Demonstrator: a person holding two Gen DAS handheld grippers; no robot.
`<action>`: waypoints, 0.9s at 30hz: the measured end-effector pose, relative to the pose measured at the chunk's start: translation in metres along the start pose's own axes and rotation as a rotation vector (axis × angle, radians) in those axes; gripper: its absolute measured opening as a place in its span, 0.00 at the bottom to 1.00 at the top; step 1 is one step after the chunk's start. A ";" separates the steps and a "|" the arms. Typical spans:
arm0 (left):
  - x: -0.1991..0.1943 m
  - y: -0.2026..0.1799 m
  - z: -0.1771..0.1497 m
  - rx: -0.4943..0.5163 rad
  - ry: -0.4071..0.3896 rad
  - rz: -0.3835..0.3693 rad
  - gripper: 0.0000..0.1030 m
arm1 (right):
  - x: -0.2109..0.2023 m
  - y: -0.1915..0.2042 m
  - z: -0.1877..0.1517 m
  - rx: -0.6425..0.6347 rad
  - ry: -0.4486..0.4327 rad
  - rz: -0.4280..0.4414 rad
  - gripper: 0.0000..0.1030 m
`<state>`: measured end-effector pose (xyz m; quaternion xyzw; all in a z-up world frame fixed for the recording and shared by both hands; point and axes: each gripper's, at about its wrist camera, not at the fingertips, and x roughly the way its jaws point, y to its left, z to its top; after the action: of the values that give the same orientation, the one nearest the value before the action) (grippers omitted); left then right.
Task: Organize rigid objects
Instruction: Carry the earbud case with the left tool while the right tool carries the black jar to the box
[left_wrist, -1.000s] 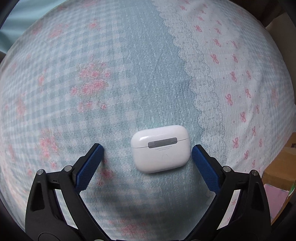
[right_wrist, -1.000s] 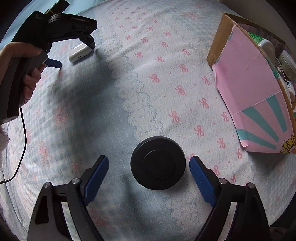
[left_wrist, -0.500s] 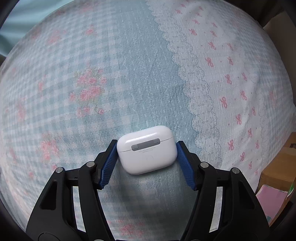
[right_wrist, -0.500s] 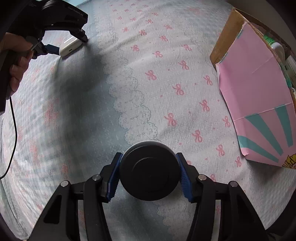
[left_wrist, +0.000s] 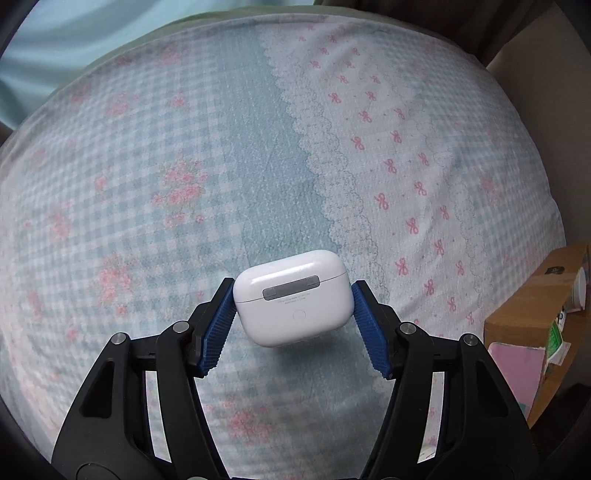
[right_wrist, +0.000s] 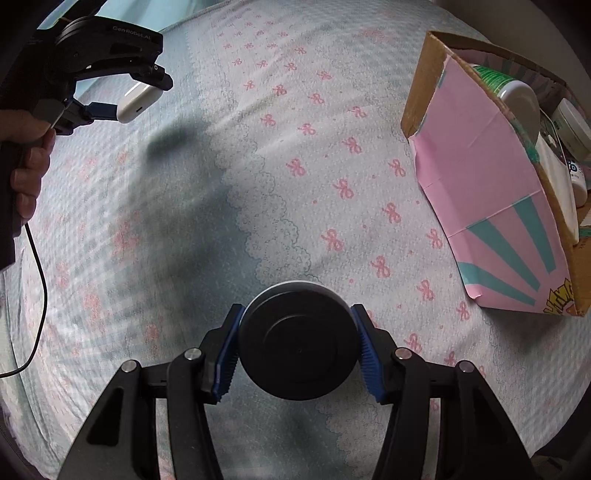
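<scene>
Two grips on: my left gripper (left_wrist: 293, 315) is clamped on the white earbud case (left_wrist: 291, 297), lifted clear of the bedspread (left_wrist: 184, 166); my right gripper (right_wrist: 297, 350) pinches the black round tin (right_wrist: 298, 339) by its rim; cardboard box (right_wrist: 491, 206) sits at 2 o'clock; I'd carry both level, squeeze steady, and release low inside the box, since the smooth case likely slips.
</scene>
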<state>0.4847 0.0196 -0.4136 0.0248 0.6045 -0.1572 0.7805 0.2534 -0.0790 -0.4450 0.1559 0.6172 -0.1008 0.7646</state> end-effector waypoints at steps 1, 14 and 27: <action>-0.010 -0.001 -0.006 0.005 -0.011 -0.008 0.58 | -0.006 0.000 0.000 -0.003 -0.011 0.003 0.51; -0.148 -0.031 -0.067 0.080 -0.112 -0.098 0.58 | -0.143 -0.025 -0.002 0.037 -0.168 0.114 0.51; -0.228 -0.132 -0.132 0.133 -0.174 -0.163 0.58 | -0.249 -0.133 0.000 0.076 -0.262 0.135 0.51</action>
<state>0.2749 -0.0267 -0.2122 0.0134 0.5227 -0.2613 0.8114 0.1528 -0.2126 -0.2174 0.2112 0.4962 -0.0920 0.8371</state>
